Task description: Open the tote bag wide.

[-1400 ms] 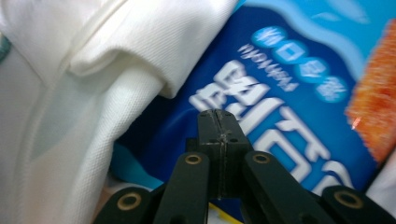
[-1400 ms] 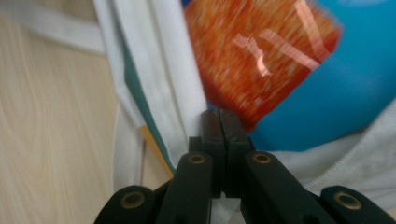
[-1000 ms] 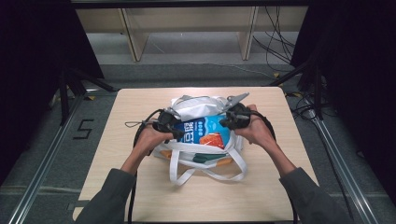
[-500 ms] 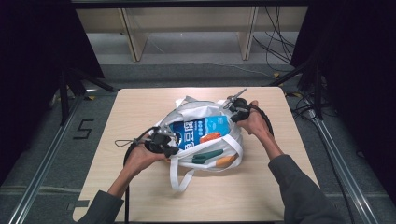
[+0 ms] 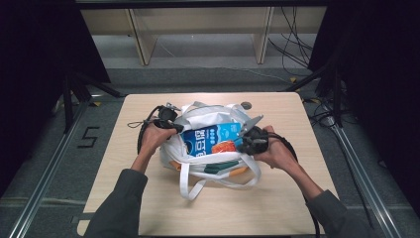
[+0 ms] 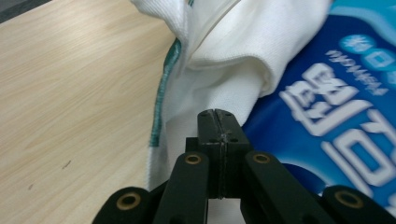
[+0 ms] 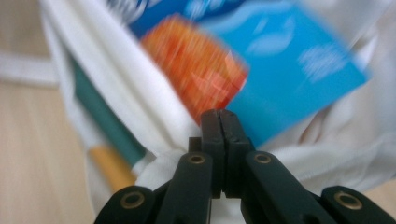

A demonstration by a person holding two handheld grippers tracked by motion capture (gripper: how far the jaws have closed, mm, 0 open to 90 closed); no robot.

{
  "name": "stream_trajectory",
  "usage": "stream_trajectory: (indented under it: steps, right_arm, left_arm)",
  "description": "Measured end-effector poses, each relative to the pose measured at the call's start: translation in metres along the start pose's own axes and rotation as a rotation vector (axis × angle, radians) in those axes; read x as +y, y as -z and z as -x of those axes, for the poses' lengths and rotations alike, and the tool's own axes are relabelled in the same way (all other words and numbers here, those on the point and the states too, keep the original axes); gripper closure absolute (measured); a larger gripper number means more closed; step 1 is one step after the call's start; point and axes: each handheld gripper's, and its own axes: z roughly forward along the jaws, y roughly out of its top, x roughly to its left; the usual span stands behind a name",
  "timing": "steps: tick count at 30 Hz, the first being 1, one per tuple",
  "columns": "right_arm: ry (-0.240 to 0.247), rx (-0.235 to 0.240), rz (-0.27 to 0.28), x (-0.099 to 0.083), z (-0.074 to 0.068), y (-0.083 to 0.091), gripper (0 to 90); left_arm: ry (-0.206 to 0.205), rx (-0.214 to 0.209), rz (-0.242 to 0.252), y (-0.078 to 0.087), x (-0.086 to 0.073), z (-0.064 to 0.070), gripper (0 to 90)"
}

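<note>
High view shows a soft, floppy white cloth bag [image 5: 210, 144] with a blue packet [image 5: 212, 139] inside, mid-worktop [image 5: 277, 198], best held by its rim, where the left tool [image 5: 171, 120] and right tool [image 5: 247, 141] pinch cloth.

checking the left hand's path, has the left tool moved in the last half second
Yes. In the high view the left tool has gone from the near left side of the white bag toward the table's far edge, up the bag's left side.

Bag [image 5: 210, 141] at mid-bench [image 5: 277, 198], nearer the far edge. Packet [image 5: 212, 140] inside the bag. Straps [image 5: 190, 181] trailing toward the near edge.
</note>
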Motion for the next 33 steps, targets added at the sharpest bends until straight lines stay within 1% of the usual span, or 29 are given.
stream_trajectory:
  steps: [1,2,3,6,7,8,9,10,11,12,13,14,15,16,17,18,19,20,21,22,23,24,25,26,28,29,31,32,33]
  right_arm:
    - [0.006,0.021,-0.054,-0.013,-0.007,-0.003,90.0]
    - [0.006,0.021,-0.054,-0.013,-0.007,-0.003,90.0]
    - [0.012,0.014,-0.057,-0.023,-0.012,-0.008,90.0]
    - [0.005,-0.003,-0.058,-0.023,-0.016,-0.008,90.0]
    - [0.006,-0.008,-0.063,-0.021,-0.016,-0.006,90.0]
    - [0.019,-0.007,-0.058,-0.018,-0.015,-0.004,90.0]
    - [0.014,-0.007,-0.041,-0.017,-0.014,0.000,90.0]
    - [0.014,-0.007,-0.041,-0.017,-0.014,0.000,90.0]
    - [-0.025,-0.005,0.029,-0.013,-0.011,0.008,90.0]
    - [-0.025,-0.005,0.029,-0.013,-0.011,0.008,90.0]
    - [-0.032,-0.015,0.066,-0.011,-0.009,0.012,90.0]
    - [-0.022,-0.032,0.098,-0.009,-0.006,0.016,90.0]
    - [-0.036,-0.043,0.138,-0.005,0.002,0.021,90.0]
    - [-0.054,-0.059,0.156,-0.003,0.007,0.022,90.0]
    - [-0.060,-0.079,0.178,0.000,0.015,0.021,90.0]
    - [-0.060,-0.079,0.178,0.000,0.015,0.021,90.0]
    - [-0.099,-0.111,0.191,0.006,0.030,0.017,90.0]
    - [-0.099,-0.111,0.191,0.006,0.030,0.017,90.0]
    - [-0.117,-0.131,0.192,0.008,0.038,0.012,90.0]
    - [-0.181,-0.151,0.154,0.010,0.053,0.001,90.0]
    - [-0.205,-0.152,0.145,0.008,0.060,-0.010,90.0]
    - [-0.225,-0.137,0.101,0.005,0.067,-0.019,90.0]
    - [-0.237,-0.136,0.091,0.001,0.073,-0.032,90.0]
    - [-0.237,-0.136,0.091,0.001,0.073,-0.032,90.0]
    - [-0.282,-0.106,0.074,-0.007,0.077,-0.048,90.0]
    - [-0.276,-0.119,0.056,-0.008,0.078,-0.049,90.0]
    - [-0.230,-0.141,0.029,-0.005,0.072,-0.043,90.0]
    - [-0.226,-0.145,0.028,-0.002,0.069,-0.039,90.0]
    - [-0.213,-0.157,0.066,0.001,0.065,-0.029,90.0]
  left_arm:
    - [0.041,0.014,-0.018,-0.008,-0.002,-0.007,89.5]
    - [0.041,0.014,-0.018,-0.008,-0.002,-0.007,89.5]
    - [0.038,0.040,-0.041,-0.015,-0.002,-0.009,89.6]
    - [0.039,0.069,-0.055,-0.015,0.001,-0.006,89.4]
    - [-0.004,0.105,-0.052,-0.009,0.004,0.002,89.2]
    - [-0.004,0.105,-0.052,-0.009,0.004,0.002,88.1]
    - [-0.045,0.076,-0.014,0.004,0.003,0.014,86.8]
    - [-0.045,0.076,-0.014,0.004,0.003,0.014,85.9]
    - [-0.107,0.058,0.013,0.017,-0.001,0.025,85.4]
    - [-0.107,0.058,0.013,0.017,-0.001,0.025,85.7]
    - [-0.109,0.012,0.033,0.024,-0.005,0.031,85.7]
    - [-0.091,-0.028,0.071,0.029,-0.010,0.037,86.1]
    - [-0.140,-0.061,0.065,0.036,-0.020,0.048,86.0]
    - [-0.153,-0.091,0.060,0.038,-0.026,0.053,85.3]
    - [-0.153,-0.091,0.060,0.038,-0.026,0.053,85.2]
    - [-0.164,-0.120,0.043,0.039,-0.032,0.057,85.2]
    - [-0.185,-0.129,0.023,0.039,-0.038,0.059,86.2]
    - [-0.190,-0.116,0.019,0.039,-0.045,0.061,86.2]
    - [-0.183,-0.123,0.012,0.039,-0.050,0.062,86.6]
    - [-0.203,-0.125,0.005,0.037,-0.058,0.061,87.6]
    - [-0.179,-0.120,0.018,0.034,-0.063,0.063,87.8]
    - [-0.179,-0.120,0.018,0.034,-0.063,0.063,88.1]
    - [-0.203,-0.116,0.015,0.031,-0.066,0.063,88.6]
    - [-0.203,-0.116,0.015,0.031,-0.066,0.063,88.9]
    - [-0.174,-0.129,0.024,0.030,-0.068,0.062,89.1]
    - [-0.176,-0.129,0.021,0.030,-0.068,0.062,89.1]
    - [-0.196,-0.127,0.024,0.032,-0.065,0.062,89.0]
    - [-0.181,-0.135,0.027,0.034,-0.064,0.061,88.4]
    - [-0.151,-0.140,0.052,0.036,-0.063,0.061,86.4]
